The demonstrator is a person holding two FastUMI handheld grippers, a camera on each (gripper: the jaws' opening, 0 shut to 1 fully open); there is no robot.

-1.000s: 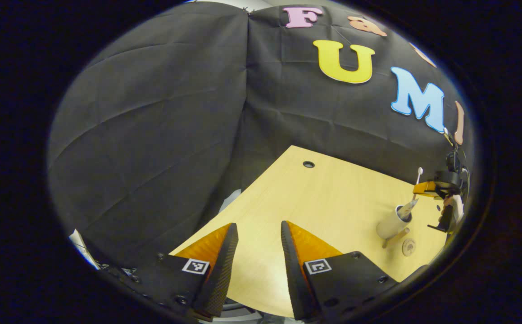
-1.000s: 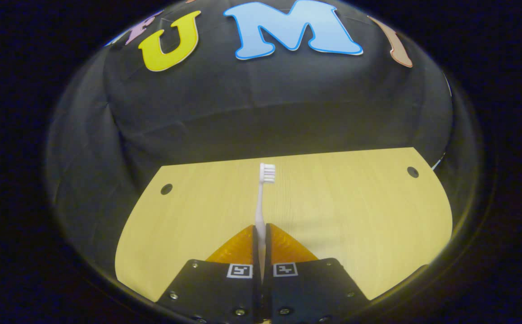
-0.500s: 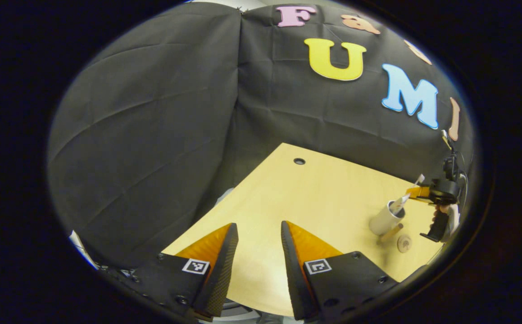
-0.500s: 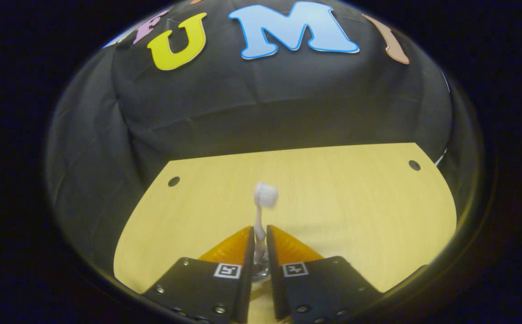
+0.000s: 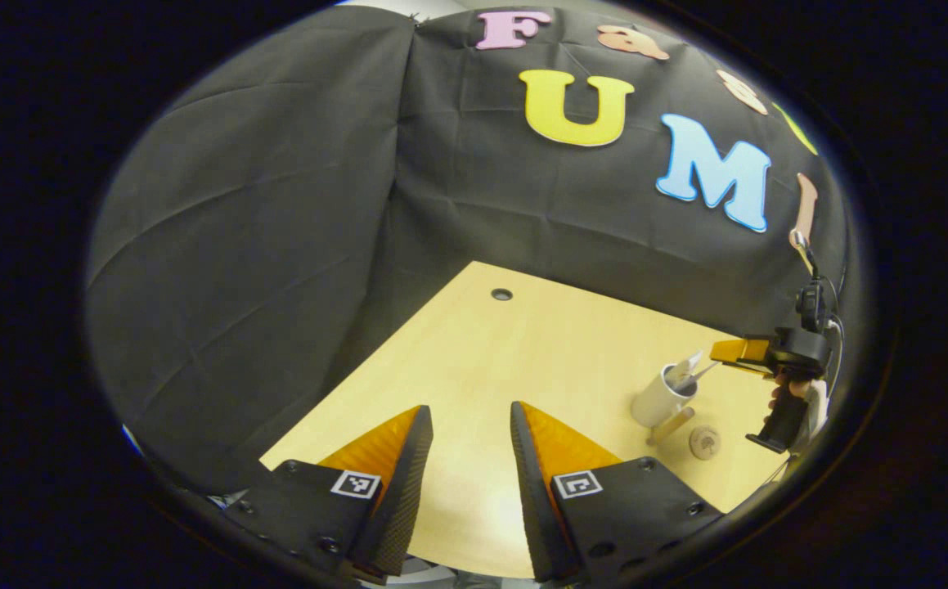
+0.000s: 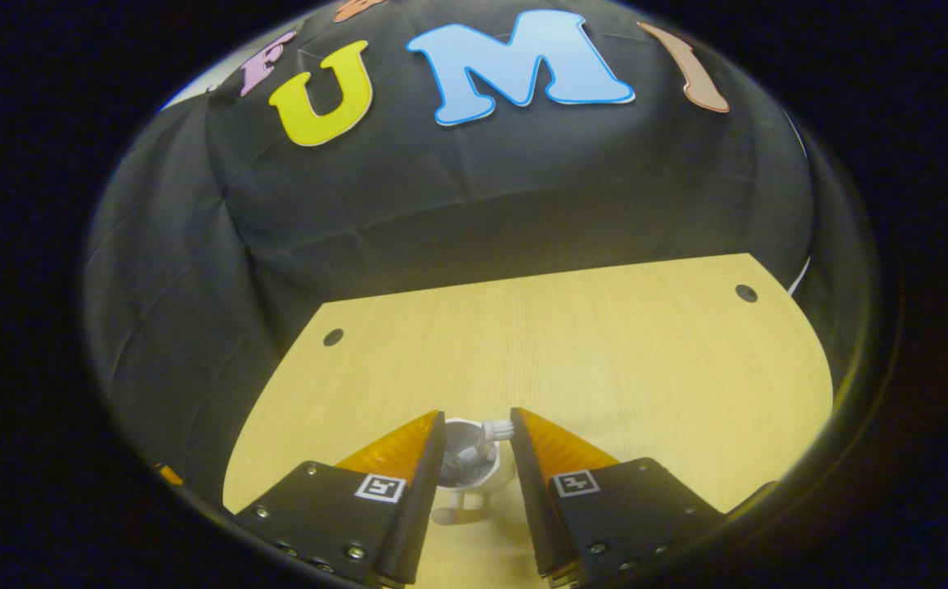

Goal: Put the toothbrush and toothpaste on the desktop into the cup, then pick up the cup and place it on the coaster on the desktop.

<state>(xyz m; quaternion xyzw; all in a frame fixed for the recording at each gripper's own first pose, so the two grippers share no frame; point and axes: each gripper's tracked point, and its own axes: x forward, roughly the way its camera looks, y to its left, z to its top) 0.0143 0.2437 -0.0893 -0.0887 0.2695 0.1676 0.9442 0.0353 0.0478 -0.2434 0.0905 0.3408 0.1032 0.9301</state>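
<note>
Wooden surface (image 6: 604,343) held the white cup (image 6: 465,465) with the toothbrush (image 6: 496,427) at lower centre; right claw (image 6: 478,433) stood apart above it, left claw (image 5: 469,425) apart too.

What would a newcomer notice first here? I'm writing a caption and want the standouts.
In the right gripper view, the white cup sits on the desk between the open fingers of the right hand-held gripper, the toothbrush head poking out at its rim. In the left gripper view, the left hand-held gripper hangs open over bare desk, with a small round coaster right of the cup.
</note>
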